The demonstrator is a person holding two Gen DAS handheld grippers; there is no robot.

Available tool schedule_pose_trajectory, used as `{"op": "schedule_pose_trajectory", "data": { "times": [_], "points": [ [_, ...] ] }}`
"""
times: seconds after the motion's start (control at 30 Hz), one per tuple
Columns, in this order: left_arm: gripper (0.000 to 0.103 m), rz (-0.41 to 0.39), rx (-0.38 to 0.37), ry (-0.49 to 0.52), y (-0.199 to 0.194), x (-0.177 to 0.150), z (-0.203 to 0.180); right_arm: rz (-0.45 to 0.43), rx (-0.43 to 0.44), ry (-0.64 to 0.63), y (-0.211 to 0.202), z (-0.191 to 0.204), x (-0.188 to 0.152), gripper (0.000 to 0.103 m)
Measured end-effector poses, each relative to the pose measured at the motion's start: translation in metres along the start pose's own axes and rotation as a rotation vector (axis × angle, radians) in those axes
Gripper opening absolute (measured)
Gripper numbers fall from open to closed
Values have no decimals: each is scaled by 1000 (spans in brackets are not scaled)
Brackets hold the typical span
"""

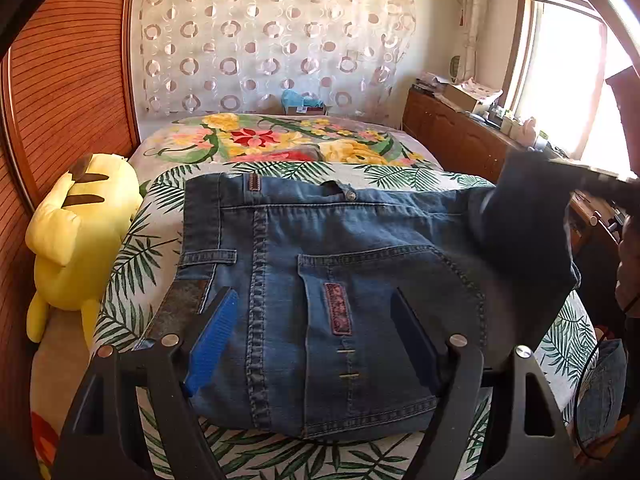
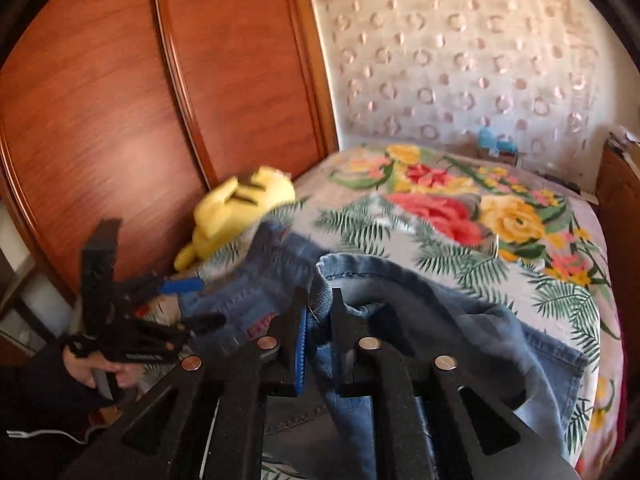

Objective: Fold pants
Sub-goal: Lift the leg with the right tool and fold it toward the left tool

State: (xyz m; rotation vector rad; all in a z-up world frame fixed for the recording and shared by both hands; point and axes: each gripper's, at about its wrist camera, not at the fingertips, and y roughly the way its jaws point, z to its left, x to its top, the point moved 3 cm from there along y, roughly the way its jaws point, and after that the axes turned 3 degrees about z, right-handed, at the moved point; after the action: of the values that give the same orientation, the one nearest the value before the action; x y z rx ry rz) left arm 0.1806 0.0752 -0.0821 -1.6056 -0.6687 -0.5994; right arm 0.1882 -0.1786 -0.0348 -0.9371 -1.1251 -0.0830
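Note:
Blue jeans [image 1: 340,280] lie on the bed, waistband to the left, back pocket facing up. My left gripper [image 1: 312,312] is open and hovers just above the seat of the jeans, holding nothing. My right gripper [image 2: 318,308] is shut on a fold of the jeans' leg [image 2: 352,276] and holds it lifted above the bed. In the left wrist view that lifted leg [image 1: 520,232] hangs blurred at the right. The left gripper [image 2: 188,300] also shows in the right wrist view, at the left beside the jeans.
A yellow plush toy [image 1: 80,240] lies at the bed's left edge against a wooden wardrobe [image 2: 120,100]. A floral blanket [image 1: 280,140] covers the far bed. A wooden cabinet [image 1: 460,136] with clutter stands right, under a window.

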Motion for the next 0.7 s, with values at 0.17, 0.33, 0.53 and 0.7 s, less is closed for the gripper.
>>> {"op": "schedule_pose_trajectory", "data": {
  "times": [0.17,0.33,0.53,0.7],
  "points": [
    [79,8,-5,-4,5,0,1,70,-54,2,24,-9,13,33],
    [79,16,-25,11,9,1,-10,68,-88,13,21,-9,15,38],
    [79,38,-67,34,16,2,-30,47,-117,20,7,-4,7,41],
    [79,38,-110,70,21,10,-50,34,-159,49,4,-12,-4,52]
  ]
}}
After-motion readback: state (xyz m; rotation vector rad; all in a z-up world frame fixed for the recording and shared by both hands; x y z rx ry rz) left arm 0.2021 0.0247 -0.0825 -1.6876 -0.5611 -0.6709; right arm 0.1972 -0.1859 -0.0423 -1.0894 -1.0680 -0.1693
